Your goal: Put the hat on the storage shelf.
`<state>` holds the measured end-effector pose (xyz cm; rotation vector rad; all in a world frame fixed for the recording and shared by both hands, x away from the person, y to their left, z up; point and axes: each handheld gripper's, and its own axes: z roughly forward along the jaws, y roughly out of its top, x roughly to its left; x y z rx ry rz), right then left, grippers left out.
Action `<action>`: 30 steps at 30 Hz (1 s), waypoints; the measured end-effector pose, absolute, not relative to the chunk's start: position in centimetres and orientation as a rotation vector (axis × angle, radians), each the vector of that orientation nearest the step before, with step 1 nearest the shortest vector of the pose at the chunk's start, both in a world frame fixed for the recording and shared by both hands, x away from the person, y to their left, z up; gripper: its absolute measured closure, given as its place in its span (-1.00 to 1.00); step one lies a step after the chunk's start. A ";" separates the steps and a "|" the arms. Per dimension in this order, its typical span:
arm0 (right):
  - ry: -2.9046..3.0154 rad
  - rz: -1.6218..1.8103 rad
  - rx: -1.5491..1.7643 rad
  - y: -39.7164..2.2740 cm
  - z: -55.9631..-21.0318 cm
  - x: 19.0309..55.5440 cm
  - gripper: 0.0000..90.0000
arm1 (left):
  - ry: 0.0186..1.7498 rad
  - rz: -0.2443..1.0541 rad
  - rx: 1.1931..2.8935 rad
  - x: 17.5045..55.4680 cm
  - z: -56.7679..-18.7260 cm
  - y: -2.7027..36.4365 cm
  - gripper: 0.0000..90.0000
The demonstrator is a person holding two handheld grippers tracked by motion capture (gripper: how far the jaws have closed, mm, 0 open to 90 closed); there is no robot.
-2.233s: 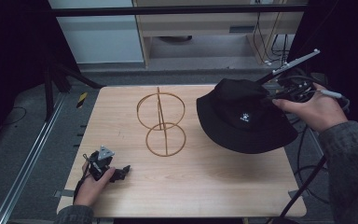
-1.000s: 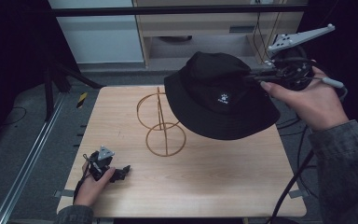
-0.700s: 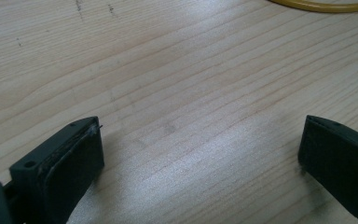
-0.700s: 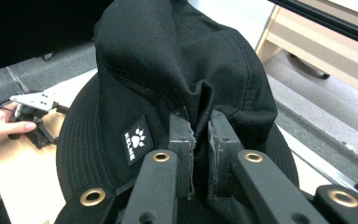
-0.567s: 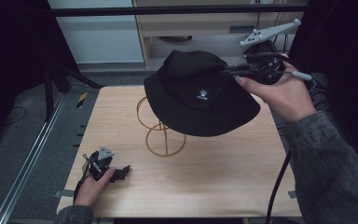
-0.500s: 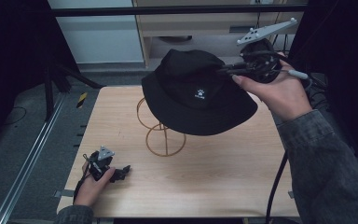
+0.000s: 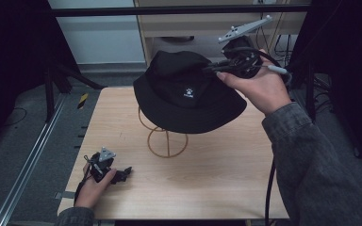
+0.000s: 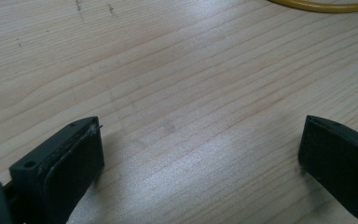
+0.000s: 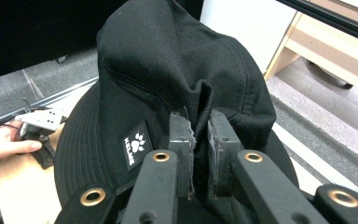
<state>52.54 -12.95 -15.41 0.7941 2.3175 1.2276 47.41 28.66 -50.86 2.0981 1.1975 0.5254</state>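
A black bucket hat (image 7: 188, 92) with a small white paw label hangs in the air over the top of a gold wire stand (image 7: 166, 139) on the wooden table (image 7: 217, 179). My right gripper (image 7: 212, 69) is shut on a pinched fold of the hat's crown (image 9: 200, 100), held from the right side. The stand's upper ring is hidden behind the hat's brim; its lower ring and base ring show below. My left gripper (image 7: 122, 173) rests on the table near the front left corner, jaws open with bare wood between them (image 8: 200, 149).
A curved piece of the stand's gold base ring (image 8: 324, 5) lies ahead of the left gripper. A metal rail (image 7: 28, 165) runs along the floor left of the table. A wooden cabinet (image 7: 207, 28) stands behind the table. A cable (image 7: 268, 188) hangs from the right hand.
My right gripper has carried the hat left from the table's right side to above the wire stand, covering its upper ring. The left gripper has stayed put.
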 end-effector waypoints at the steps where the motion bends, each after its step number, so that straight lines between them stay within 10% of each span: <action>1: 2.322 1.226 0.794 -12.8 -15.5 52.8 0.83 | 1.198 0.525 2.098 47.4 -50.9 28.7 -1.00; 30: 2.412 1.269 0.779 -8.0 -19.3 55.1 0.83 | 1.193 0.524 2.101 47.4 -50.9 28.7 -1.00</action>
